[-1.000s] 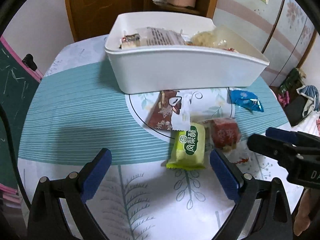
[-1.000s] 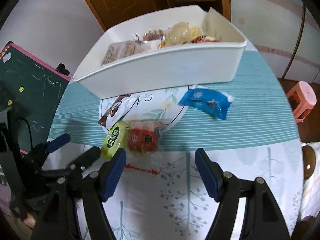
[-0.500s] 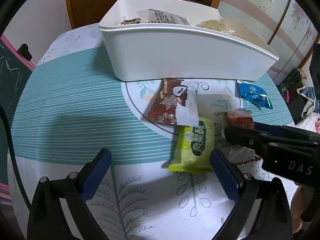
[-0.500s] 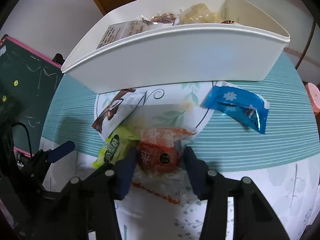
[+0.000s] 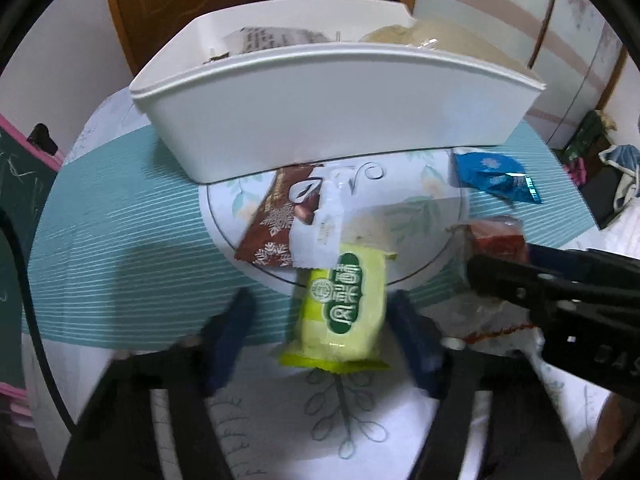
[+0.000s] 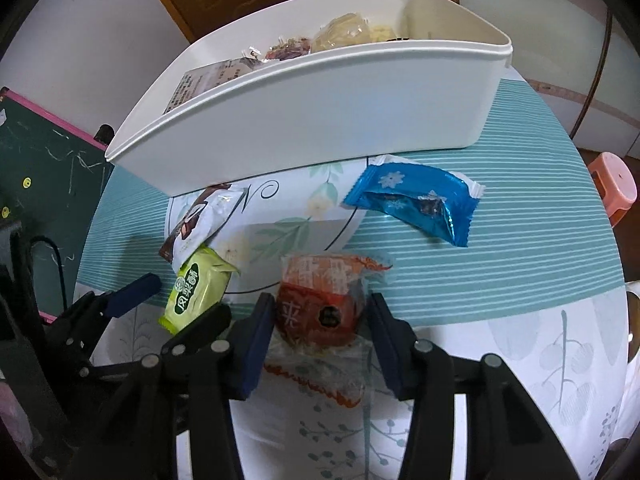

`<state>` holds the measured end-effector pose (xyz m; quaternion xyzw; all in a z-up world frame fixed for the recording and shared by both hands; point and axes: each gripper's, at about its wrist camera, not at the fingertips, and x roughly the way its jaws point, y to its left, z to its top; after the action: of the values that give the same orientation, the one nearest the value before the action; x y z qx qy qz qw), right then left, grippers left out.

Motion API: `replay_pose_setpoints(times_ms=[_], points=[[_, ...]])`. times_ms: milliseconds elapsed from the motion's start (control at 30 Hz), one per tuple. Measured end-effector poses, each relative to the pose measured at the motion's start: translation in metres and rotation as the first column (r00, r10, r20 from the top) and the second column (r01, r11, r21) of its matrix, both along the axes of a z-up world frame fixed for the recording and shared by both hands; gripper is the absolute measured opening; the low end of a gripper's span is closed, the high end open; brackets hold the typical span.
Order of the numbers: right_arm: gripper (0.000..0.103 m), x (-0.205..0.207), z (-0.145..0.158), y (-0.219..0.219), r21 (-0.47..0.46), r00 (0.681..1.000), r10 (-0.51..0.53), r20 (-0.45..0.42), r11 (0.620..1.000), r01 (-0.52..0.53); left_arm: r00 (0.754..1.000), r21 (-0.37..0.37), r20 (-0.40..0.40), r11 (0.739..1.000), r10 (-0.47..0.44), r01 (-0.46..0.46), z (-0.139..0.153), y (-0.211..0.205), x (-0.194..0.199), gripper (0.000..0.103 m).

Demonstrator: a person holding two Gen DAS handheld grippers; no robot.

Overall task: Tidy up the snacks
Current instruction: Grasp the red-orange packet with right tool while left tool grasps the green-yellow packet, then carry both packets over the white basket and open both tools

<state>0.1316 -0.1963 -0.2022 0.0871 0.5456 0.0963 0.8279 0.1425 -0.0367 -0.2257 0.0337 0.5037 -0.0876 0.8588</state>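
The 2 grippers work side by side on the table [image 6: 520, 360], each over its own snack, in front of the white bin [image 6: 320, 112] that already holds several packets.

The right gripper [image 6: 318, 322] straddles the red snack [image 6: 320, 312]. Its jaws have just been closing and now pinch the packet: both blue pads press its 2 sides, with the clear wrapper crumpled below. The snack sits square between the fingers, its printed face up, and the bin's near wall lies straight ahead and above it. The likely next move is a lift up and forward over that rim.

The left gripper [image 5: 320, 320] has the green snack [image 5: 344, 308] between its jaws, which have just been closing. The picture is blurred: the right pad looks to be at the packet's edge, while the left pad stands apart from it, so this grip does not look made yet. The packet's long axis runs away from the camera, along the fingers, so the jaws close across its short width. Its far end overlaps the brown packet [image 5: 280, 220], which lies tilted against the bin's base.

The blue packet [image 6: 416, 200] lies apart to the right, nearer the right gripper.
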Motion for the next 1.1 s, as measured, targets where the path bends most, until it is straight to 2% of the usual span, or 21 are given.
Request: replay_pose_setpoints(times_ms=[33, 67, 400, 500, 667, 800, 867, 1000, 1100], points=[[0.048, 0.002, -0.001, 0.004, -0.001, 1.000, 0.000, 0.002, 1.000, 0.000, 1.000, -0.003, 0.006, 1.000, -0.003, 0.003, 0.002, 0.000, -0.001, 0.039], [0.048, 0.002, -0.001, 0.004, -0.002, 1.000, 0.001, 0.004, 1.000, -0.001, 1.000, -0.009, 0.002, 1.000, -0.001, 0.001, 0.003, 0.000, -0.001, 0.036], [0.047, -0.012, 0.000, 0.003, -0.001, 1.000, 0.005, -0.012, 1.000, -0.005, 0.995, -0.194, -0.086, 0.979, 0.052, -0.068, 0.014, 0.038, -0.019, 0.035], [0.047, -0.023, 0.006, 0.002, 0.011, 1.000, 0.008, -0.008, 1.000, -0.007, 0.996, -0.226, -0.070, 0.971, 0.056, -0.071, 0.031, 0.054, -0.031, 0.035], [0.047, -0.036, 0.029, 0.008, 0.025, 0.999, 0.032, 0.028, 0.999, -0.033, 0.999, -0.264, 0.015, 0.964, 0.041, -0.035, 0.078, 0.053, -0.040, 0.035], [0.047, -0.038, 0.074, 0.010, 0.036, 0.993, 0.047, 0.112, 0.998, -0.051, 0.994, -0.249, 0.102, 0.968, 0.024, 0.003, 0.126, 0.050, -0.036, 0.035], [0.047, -0.039, 0.098, 0.007, 0.038, 0.986, 0.049, 0.161, 0.998, -0.056, 0.986, -0.210, 0.167, 0.977, 0.018, 0.018, 0.154, 0.049, -0.029, 0.035], [0.047, -0.029, 0.162, -0.001, 0.017, 0.959, 0.066, 0.274, 0.997, -0.074, 0.964, -0.141, 0.265, 0.989, -0.001, 0.039, 0.209, 0.052, -0.009, 0.035], [0.047, -0.014, 0.203, -0.006, 0.009, 0.938, 0.060, 0.341, 0.998, -0.067, 0.947, -0.118, 0.321, 0.992, -0.012, 0.052, 0.246, 0.053, 0.007, 0.035]])
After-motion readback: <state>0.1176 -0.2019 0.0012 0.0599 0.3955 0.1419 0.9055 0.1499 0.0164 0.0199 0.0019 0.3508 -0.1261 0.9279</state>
